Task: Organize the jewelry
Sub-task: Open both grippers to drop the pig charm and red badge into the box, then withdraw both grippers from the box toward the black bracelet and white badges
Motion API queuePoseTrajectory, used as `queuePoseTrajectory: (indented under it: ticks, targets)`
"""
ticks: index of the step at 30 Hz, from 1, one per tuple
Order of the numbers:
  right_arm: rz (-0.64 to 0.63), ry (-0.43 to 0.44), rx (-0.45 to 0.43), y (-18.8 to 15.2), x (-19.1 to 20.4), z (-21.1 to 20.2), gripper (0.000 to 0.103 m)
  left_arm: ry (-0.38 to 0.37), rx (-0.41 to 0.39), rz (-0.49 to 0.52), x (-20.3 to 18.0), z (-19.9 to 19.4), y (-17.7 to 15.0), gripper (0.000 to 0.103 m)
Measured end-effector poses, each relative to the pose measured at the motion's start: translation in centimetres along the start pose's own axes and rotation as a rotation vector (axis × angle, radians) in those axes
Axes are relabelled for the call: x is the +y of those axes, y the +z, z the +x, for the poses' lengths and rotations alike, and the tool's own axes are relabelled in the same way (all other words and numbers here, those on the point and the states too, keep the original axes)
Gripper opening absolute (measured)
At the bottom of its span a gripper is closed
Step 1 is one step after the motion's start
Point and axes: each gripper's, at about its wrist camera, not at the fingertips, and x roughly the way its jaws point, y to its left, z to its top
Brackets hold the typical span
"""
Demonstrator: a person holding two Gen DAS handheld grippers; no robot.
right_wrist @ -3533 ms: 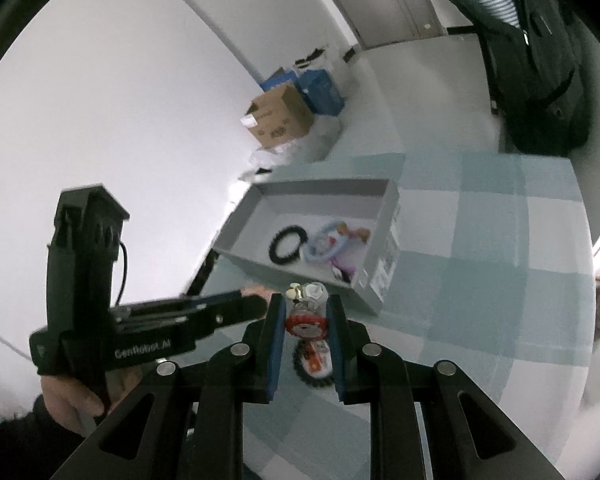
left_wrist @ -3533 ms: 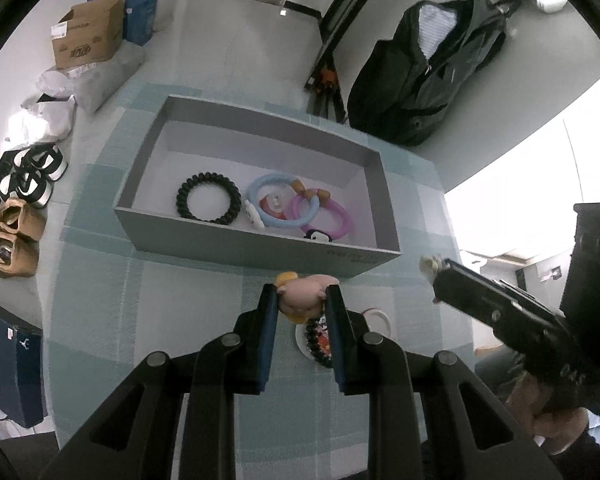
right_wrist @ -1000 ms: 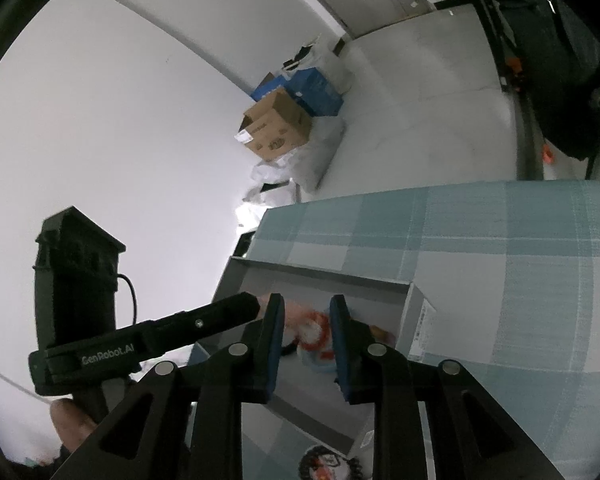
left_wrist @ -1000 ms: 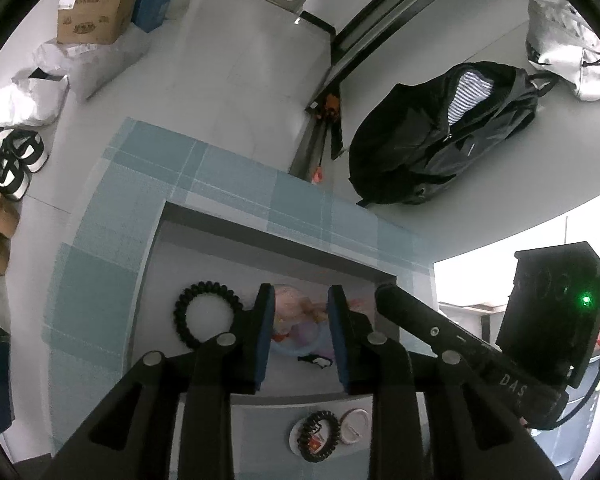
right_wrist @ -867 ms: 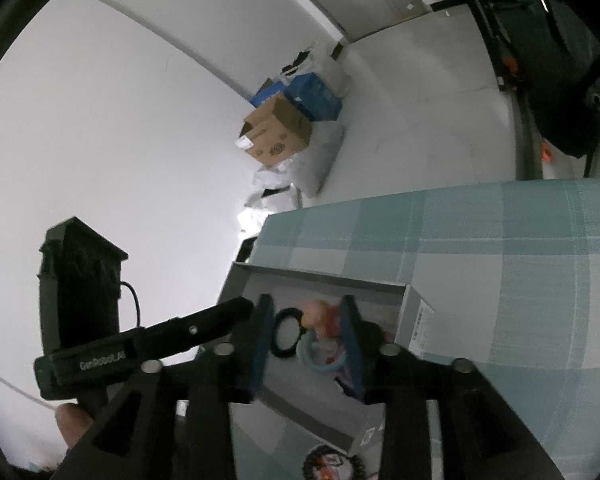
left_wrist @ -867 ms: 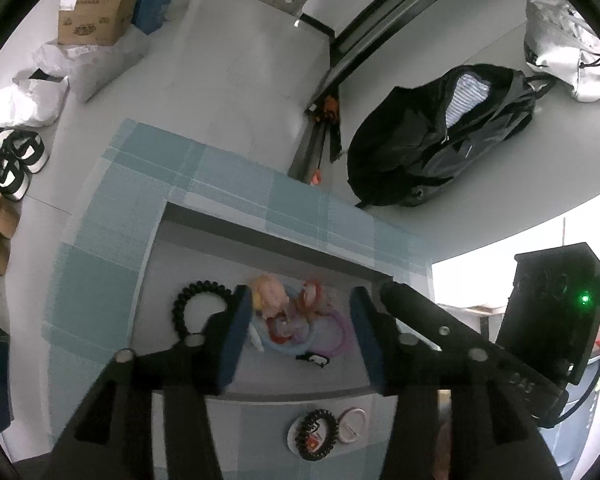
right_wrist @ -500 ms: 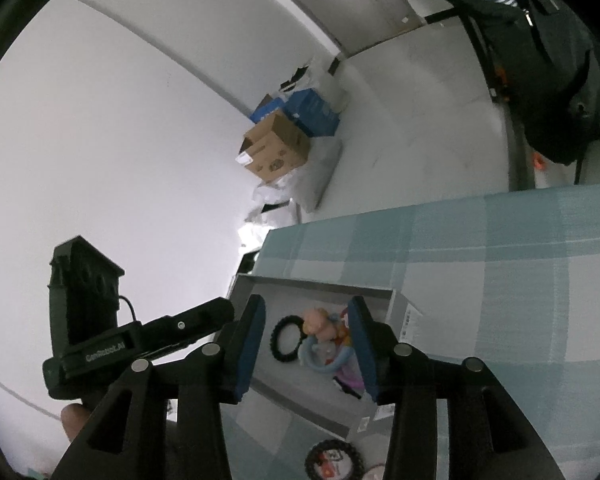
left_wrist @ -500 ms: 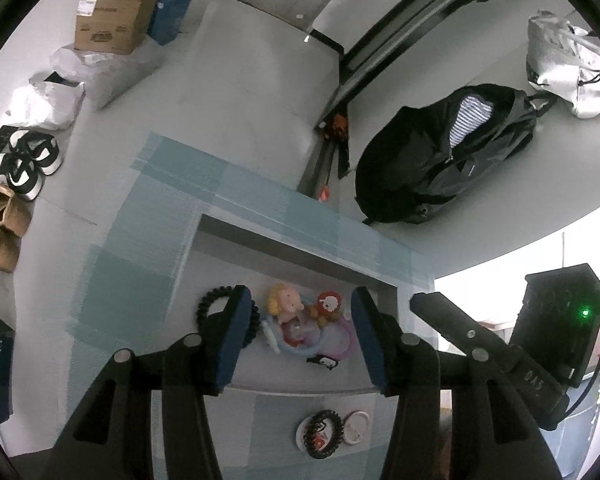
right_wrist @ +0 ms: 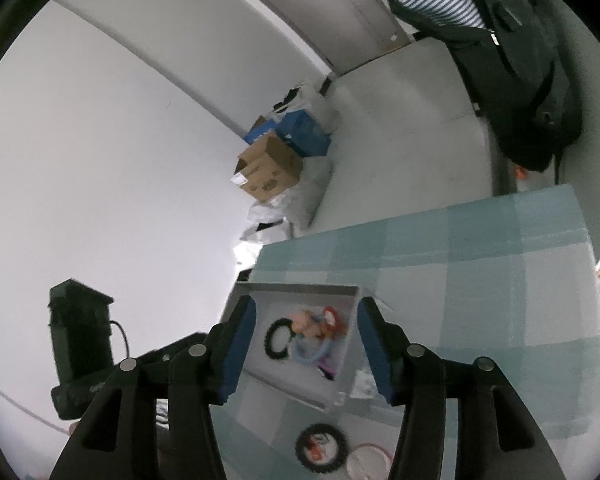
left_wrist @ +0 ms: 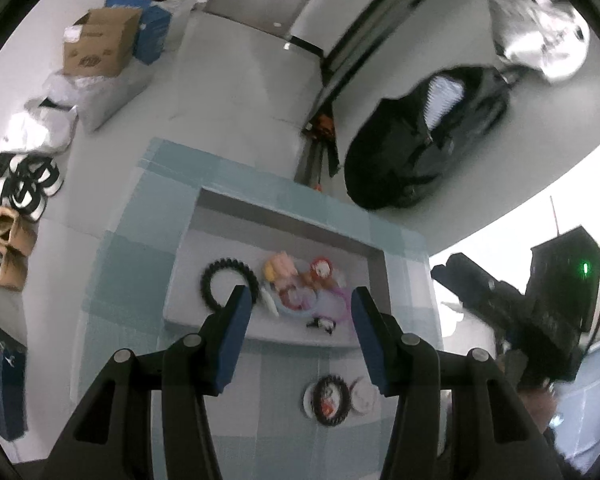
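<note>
**Both tongs spread wide above the jewelry box**

The gray box (left_wrist: 188, 240) lies with its long axis across the left wrist view, on the checked tabletop (left_wrist: 120, 264). Inside it, a black coil bracelet (left_wrist: 229, 282) sits at the left end, with a pink doll charm (left_wrist: 279, 270) and a red charm (left_wrist: 321, 269) beside it over a blue ring (left_wrist: 296, 312) and a pink ring (left_wrist: 340, 312).

The left tongs (left_wrist: 298, 336) hang above the box's near wall, spread apart and empty. The right tongs (right_wrist: 306, 354) are likewise parted and hold nothing, looking down on the box from its corner.

Nearer than the box, a black beaded bracelet (left_wrist: 330, 400) lies on a small white dish (left_wrist: 309, 402).
</note>
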Motion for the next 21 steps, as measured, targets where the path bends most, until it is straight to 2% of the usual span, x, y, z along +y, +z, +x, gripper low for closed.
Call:
queuePoseTrajectory:
  ticks: [4,8,15,17,21]
  targets:
    - [-0.013,-0.030,0.005,-0.8,-0.5,-0.9,0.059,-0.007,0.008,0.076,-1.3,-0.5,-1.3,0.046]
    - [-0.031,-0.052,0.016,-1.7,-0.7,-1.6,0.068,0.003,0.020,0.144,-2.3,-0.5,-2.4,0.046]
    - [-0.058,-0.093,0.061,-3.7,-0.9,-2.5,0.074,0.021,0.094,0.213,-3.7,0.8,-4.7,0.046]
    - [-0.075,-0.114,0.079,-4.3,-0.8,-2.6,0.076,0.045,0.116,0.245,-4.2,1.4,-5.5,0.046]
    - [-0.099,-0.172,0.117,-5.2,-0.9,-2.4,0.081,0.123,0.157,0.371,-6.1,3.0,-7.3,0.046]
